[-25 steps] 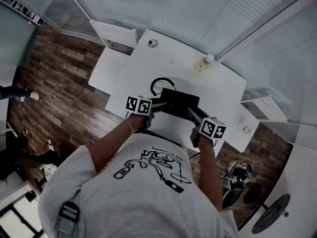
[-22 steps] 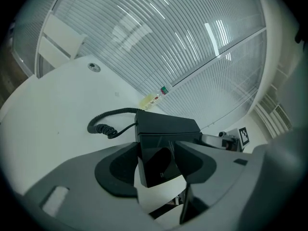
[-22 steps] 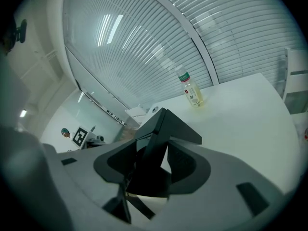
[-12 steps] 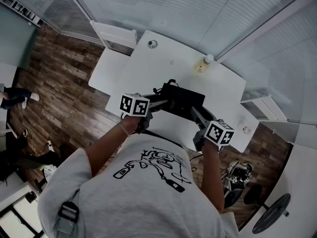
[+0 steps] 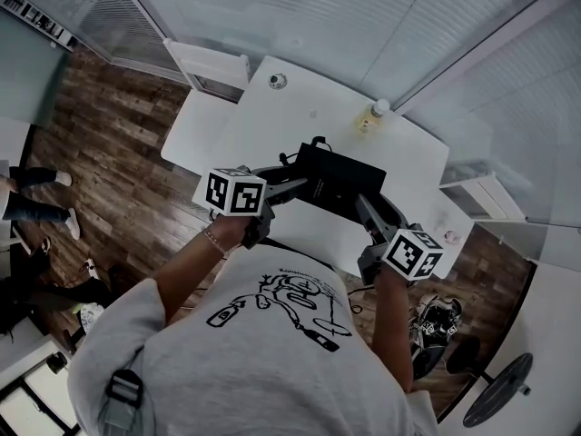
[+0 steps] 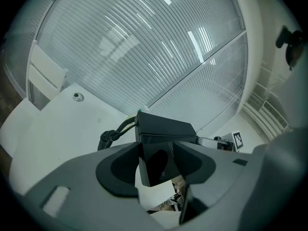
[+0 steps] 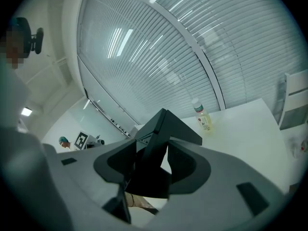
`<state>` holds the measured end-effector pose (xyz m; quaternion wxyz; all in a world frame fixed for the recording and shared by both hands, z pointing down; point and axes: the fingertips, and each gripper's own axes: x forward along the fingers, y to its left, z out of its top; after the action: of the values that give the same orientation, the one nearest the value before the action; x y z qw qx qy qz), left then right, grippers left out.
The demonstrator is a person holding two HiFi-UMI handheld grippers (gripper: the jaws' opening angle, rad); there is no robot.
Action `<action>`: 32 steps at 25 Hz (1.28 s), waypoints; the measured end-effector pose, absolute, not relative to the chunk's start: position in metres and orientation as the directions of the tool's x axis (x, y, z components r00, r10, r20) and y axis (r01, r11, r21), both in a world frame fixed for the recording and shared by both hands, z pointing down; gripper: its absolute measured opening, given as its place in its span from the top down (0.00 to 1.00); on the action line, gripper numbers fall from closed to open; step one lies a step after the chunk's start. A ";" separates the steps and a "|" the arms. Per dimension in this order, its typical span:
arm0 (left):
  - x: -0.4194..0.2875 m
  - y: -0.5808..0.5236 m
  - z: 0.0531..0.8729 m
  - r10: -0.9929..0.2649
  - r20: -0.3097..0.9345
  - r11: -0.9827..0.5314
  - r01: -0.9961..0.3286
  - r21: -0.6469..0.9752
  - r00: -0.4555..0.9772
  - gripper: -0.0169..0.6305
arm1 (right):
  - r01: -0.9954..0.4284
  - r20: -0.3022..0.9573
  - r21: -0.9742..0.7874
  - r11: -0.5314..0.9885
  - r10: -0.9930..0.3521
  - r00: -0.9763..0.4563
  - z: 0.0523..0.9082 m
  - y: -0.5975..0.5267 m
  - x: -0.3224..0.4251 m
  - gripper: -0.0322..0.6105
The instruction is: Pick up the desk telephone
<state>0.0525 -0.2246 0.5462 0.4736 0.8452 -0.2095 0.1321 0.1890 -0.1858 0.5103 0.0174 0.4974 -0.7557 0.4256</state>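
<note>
The black desk telephone point(image 5: 340, 178) hangs in the air above the white table point(image 5: 272, 121), held from both sides. My left gripper point(image 5: 302, 185) is shut on its left end, and in the left gripper view the telephone point(image 6: 163, 128) sits clamped between the jaws of that gripper point(image 6: 156, 160). My right gripper point(image 5: 363, 205) is shut on its right end; the right gripper view shows the telephone point(image 7: 166, 124) wedged in the right gripper point(image 7: 153, 170). A black cord point(image 6: 108, 136) trails from the telephone's back.
A bottle of yellow liquid point(image 5: 370, 116) stands at the table's far side, and a small round object point(image 5: 277, 80) lies near its far left corner. White side units point(image 5: 213, 66) flank the table. A person's legs point(image 5: 32, 198) are on the wooden floor at left.
Both grippers have risen with the telephone between them. It has left the table top, and the cord has come up with it.
</note>
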 end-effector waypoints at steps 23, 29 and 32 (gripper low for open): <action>0.059 -0.229 0.513 -0.256 0.400 -0.499 -0.475 0.725 0.880 0.63 | -0.762 0.421 -0.629 0.155 -0.757 -0.501 0.484 -0.187 0.197 0.65; 0.060 -0.228 0.515 -0.257 0.401 -0.491 -0.476 0.730 0.879 0.63 | -0.762 0.419 -0.628 0.157 -0.757 -0.501 0.483 -0.186 0.198 0.65; 0.060 -0.226 0.518 -0.255 0.406 -0.486 -0.479 0.731 0.878 0.63 | -0.763 0.421 -0.628 0.156 -0.756 -0.501 0.485 -0.185 0.198 0.65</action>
<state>0.0604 -0.2262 0.5175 0.4590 0.8533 -0.2151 0.1219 0.1977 -0.1853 0.4846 0.0040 0.4994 -0.7603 0.4154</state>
